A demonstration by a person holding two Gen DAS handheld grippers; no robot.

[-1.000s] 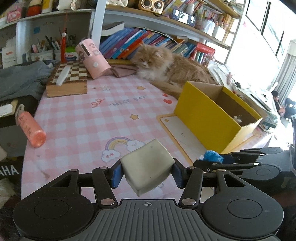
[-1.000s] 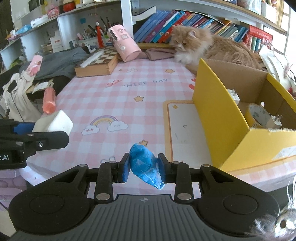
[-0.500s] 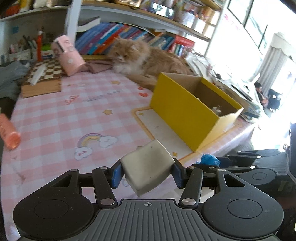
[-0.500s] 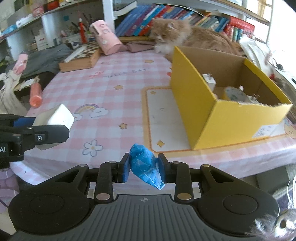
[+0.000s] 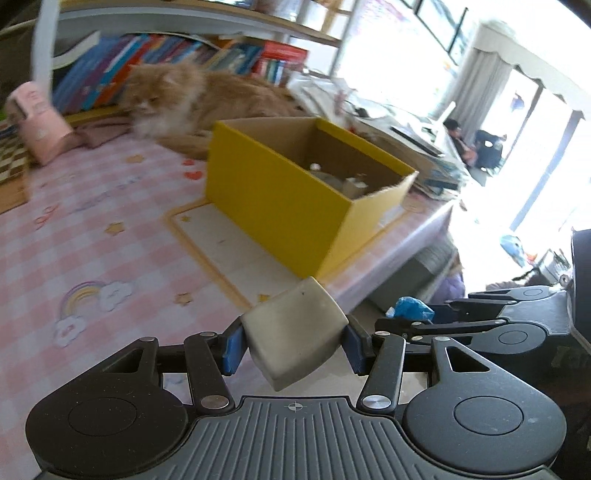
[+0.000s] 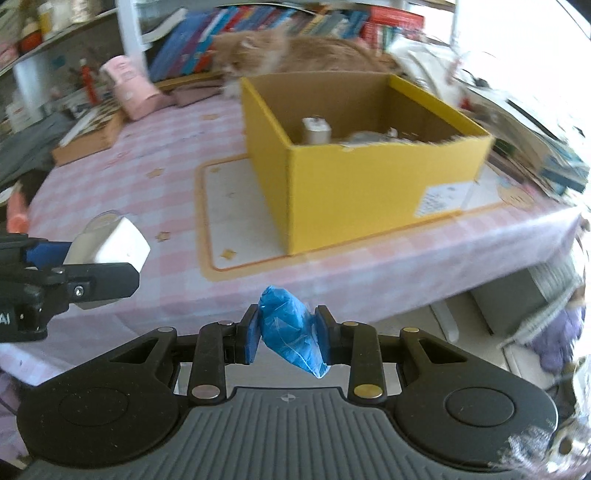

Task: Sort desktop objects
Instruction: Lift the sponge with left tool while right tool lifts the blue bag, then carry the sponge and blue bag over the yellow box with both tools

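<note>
Tablecloth [image 6: 147, 155] behind right gripper [image 6: 288, 338] clamping blue wad [image 6: 290, 332]

left tongs [image 5: 293, 349] clamped, right tongs [image 6: 286, 339] clamped

The worktop [image 6: 147, 177] wears a pink checked cloth. Behind it a white shelf [image 5: 184, 14] carries a row of books [image 6: 192, 48]. Right of the shelf, bright windows [image 5: 399, 48] with a pale curtain [image 5: 491, 81] flood the room with daylight.
</note>
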